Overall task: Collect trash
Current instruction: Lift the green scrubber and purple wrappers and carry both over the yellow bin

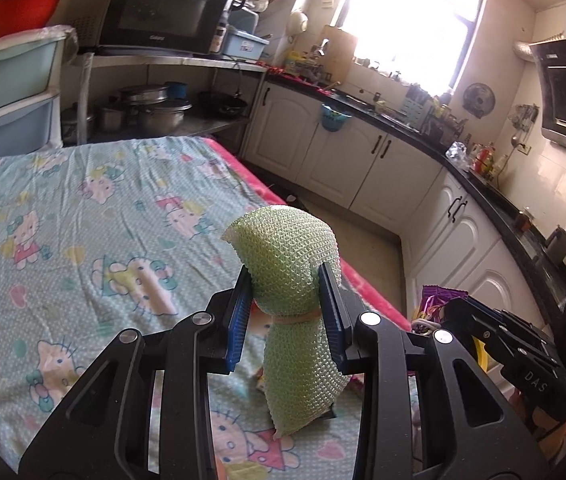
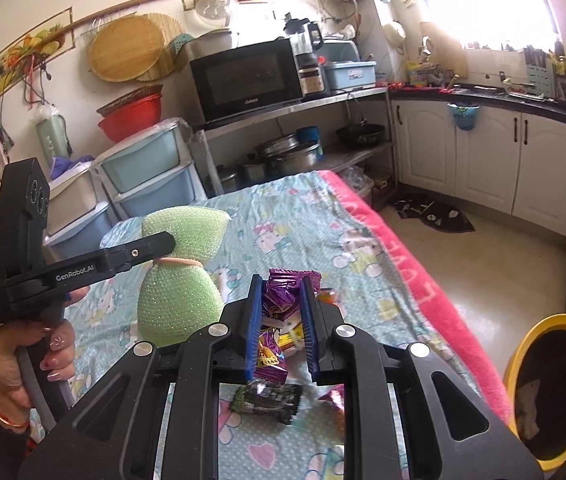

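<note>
- Left gripper [image 1: 287, 300] clamps the green foam net [image 1: 295, 280], lifted off the table [image 1: 83, 208].
- Right gripper [image 2: 281, 320] grips a purple wrapper [image 2: 283, 294], likely bound for the yellow bin [image 2: 523, 344] beside the table.

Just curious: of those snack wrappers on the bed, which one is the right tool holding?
The purple wrapper, pinched between the right tool's blue fingers. The dark wrapper lies loose on the sheet.

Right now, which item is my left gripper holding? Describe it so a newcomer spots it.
Find the cartoon-cat sheet covering the table. Above its near end, the left gripper pinches a pale green mesh foam sleeve cinched by a rubber band. The neighbouring wrappers are shiny purple foil.
</note>
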Tool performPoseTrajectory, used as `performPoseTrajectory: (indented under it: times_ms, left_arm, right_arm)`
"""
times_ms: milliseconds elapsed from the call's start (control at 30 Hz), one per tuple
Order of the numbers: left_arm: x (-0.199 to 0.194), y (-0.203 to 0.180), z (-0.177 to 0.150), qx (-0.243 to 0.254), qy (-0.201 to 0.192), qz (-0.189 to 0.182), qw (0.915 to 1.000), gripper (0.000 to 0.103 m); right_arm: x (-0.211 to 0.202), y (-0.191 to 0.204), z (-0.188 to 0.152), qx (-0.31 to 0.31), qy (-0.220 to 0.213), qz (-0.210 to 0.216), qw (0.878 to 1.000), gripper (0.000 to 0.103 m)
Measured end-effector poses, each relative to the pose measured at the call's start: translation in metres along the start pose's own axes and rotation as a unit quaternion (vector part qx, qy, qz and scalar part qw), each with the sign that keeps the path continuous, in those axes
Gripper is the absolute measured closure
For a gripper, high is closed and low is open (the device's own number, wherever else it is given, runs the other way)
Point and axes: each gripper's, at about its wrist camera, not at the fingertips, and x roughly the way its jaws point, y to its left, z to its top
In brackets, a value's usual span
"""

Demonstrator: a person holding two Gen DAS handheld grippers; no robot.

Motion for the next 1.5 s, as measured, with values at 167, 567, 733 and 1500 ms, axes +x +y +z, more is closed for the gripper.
performPoseTrajectory:
  times_ms: [167, 567, 733, 1500]
  left_arm:
    - [0.003, -0.017, 0.005, 0.009, -0.005, -0.015, 0.9998, 0.077]
    - [0.019, -0.073, 0.016, 0.045, -0.011, -0.056, 0.9974, 0.077]
    - [0.029, -0.092, 0.018, 0.055, -0.009, -0.074, 0.9957, 0.077]
    - [0.064, -0.179, 0.027, 0.094, -0.006, -0.152, 0.9840, 0.077]
  right_arm:
    - [-0.014, -0.013, 0.002, 0.005, -0.013, -0.015, 1.000, 0.085]
    - [-0.045, -0.042, 0.004, 0.019, -0.038, -0.055, 0.998, 0.085]
    - [-0.061, -0.061, 0.007, 0.031, -0.051, -0.074, 0.995, 0.085]
    - [-0.129, -0.131, 0.000, 0.079, -0.102, -0.181, 0.975, 0.085]
